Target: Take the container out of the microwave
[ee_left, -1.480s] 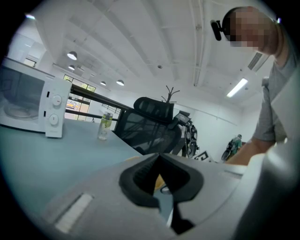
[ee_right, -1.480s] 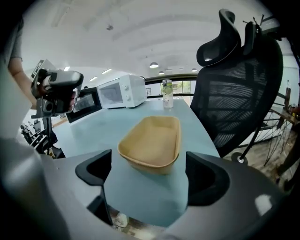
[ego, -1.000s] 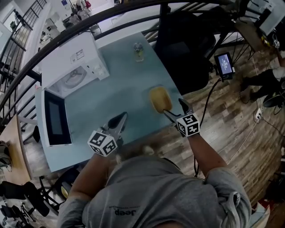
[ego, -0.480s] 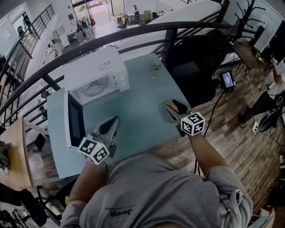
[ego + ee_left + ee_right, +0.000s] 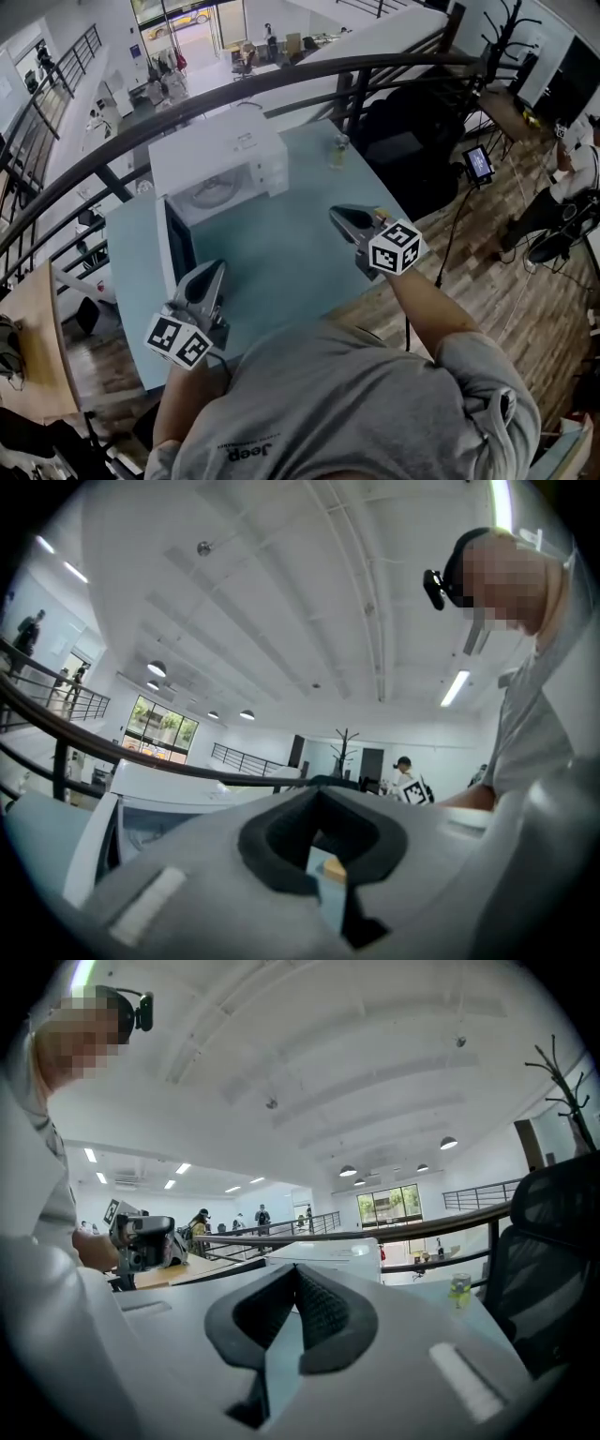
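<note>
Jaws of the right gripper [image 5: 337, 214] are pressed tight together with nothing in them, held up over the right side of the blue table [image 5: 281, 267]. The left gripper [image 5: 210, 272] looks closed and empty too, hovering beside the open door [image 5: 178, 253] of the white microwave [image 5: 225, 150]. The container [image 5: 334, 867] shows only as a yellow bit on the tabletop, glimpsed through the gap under the left jaws, outside the microwave. A small clear jar [image 5: 338, 150] stands near the table's far edge.
</note>
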The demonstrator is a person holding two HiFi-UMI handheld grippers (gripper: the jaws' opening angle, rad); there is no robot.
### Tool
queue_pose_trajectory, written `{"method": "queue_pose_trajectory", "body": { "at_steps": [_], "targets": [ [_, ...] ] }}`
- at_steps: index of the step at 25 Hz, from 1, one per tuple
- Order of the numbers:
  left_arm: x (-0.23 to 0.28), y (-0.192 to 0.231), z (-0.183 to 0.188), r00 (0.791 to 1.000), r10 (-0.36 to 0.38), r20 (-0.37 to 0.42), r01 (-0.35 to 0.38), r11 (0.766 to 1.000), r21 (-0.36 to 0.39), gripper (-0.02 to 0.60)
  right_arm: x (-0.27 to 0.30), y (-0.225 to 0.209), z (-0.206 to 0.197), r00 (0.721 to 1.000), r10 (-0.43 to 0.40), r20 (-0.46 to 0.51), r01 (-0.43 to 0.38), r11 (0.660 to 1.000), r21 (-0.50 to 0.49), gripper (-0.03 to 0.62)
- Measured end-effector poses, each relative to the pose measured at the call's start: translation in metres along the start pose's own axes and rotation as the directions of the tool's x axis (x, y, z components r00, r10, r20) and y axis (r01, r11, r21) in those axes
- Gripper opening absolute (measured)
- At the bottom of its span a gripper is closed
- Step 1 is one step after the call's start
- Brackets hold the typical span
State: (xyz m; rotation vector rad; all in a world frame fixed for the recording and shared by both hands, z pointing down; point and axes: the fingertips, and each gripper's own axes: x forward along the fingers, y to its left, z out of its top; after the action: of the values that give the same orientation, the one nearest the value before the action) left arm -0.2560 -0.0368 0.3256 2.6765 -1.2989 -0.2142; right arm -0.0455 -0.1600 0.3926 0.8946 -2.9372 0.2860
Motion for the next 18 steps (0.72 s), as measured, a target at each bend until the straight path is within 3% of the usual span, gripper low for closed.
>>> {"method": "queue_pose_trajectory", "body": {
  "at_steps": [7,12,18],
  "targets": [
    [-0.015,0.005,-0.005,1.000,-0.014,-0.013,0.014,1.000,0.004,0.029,0.039,0.045,0.006,0.991,0.137,-0.004,-0.137,0.990,0.016,0.003],
    [-0.004,0.000,-0.008,0.996,0.088,0.020,-0.088,0.996,0.031,0.029,0.042,0.044,0.002,0.958,0.286,-0.034,-0.286,0.958,0.009,0.003],
    [0.038,-0.030,-0.032,0.976,0.209,0.060,-0.207,0.977,-0.042,0.029,-0.003,0.008,-0.014,0.915,0.395,-0.083,-0.396,0.918,0.010,0.003]
  ]
}}
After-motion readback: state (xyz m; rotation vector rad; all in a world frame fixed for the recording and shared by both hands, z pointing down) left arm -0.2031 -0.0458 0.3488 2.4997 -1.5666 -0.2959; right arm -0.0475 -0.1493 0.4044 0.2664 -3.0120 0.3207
